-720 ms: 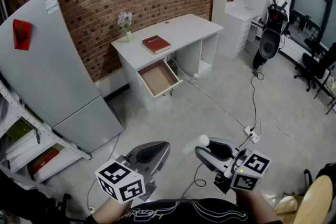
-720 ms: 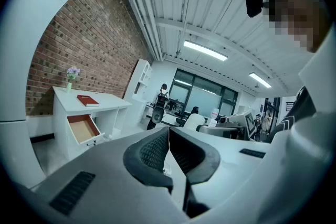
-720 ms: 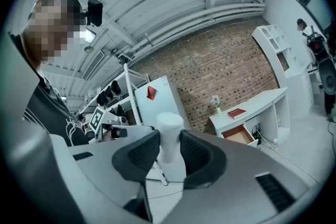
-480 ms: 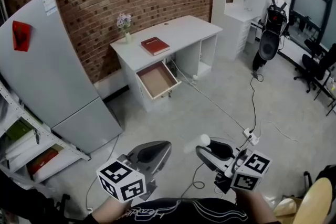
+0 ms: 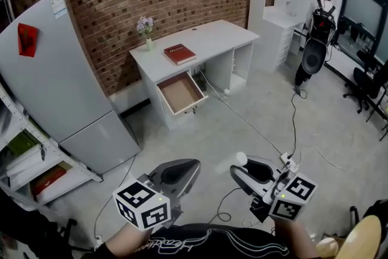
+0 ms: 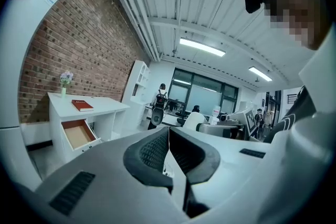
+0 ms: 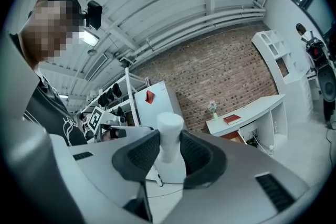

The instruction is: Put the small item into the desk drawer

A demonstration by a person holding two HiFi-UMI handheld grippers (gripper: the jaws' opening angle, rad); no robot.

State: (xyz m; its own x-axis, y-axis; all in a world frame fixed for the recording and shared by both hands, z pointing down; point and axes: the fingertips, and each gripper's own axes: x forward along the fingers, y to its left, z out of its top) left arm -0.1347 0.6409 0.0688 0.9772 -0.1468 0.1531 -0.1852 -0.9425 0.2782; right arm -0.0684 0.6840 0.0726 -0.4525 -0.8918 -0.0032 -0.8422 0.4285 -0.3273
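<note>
Small white item (image 7: 169,126) clamped in right hand-held gripper (image 7: 169,150), left hand-held gripper (image 6: 168,139) closed and empty; well apart from open desk drawer (image 5: 180,93), top-heavy pinch could slip during carry.

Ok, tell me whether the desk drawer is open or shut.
Open: the drawer juts out from the white desk, its brown bottom showing.

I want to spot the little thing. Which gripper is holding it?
The right gripper: its jaws squeeze a small white item. The left gripper has its jaws shut together, with nothing between them.
</note>
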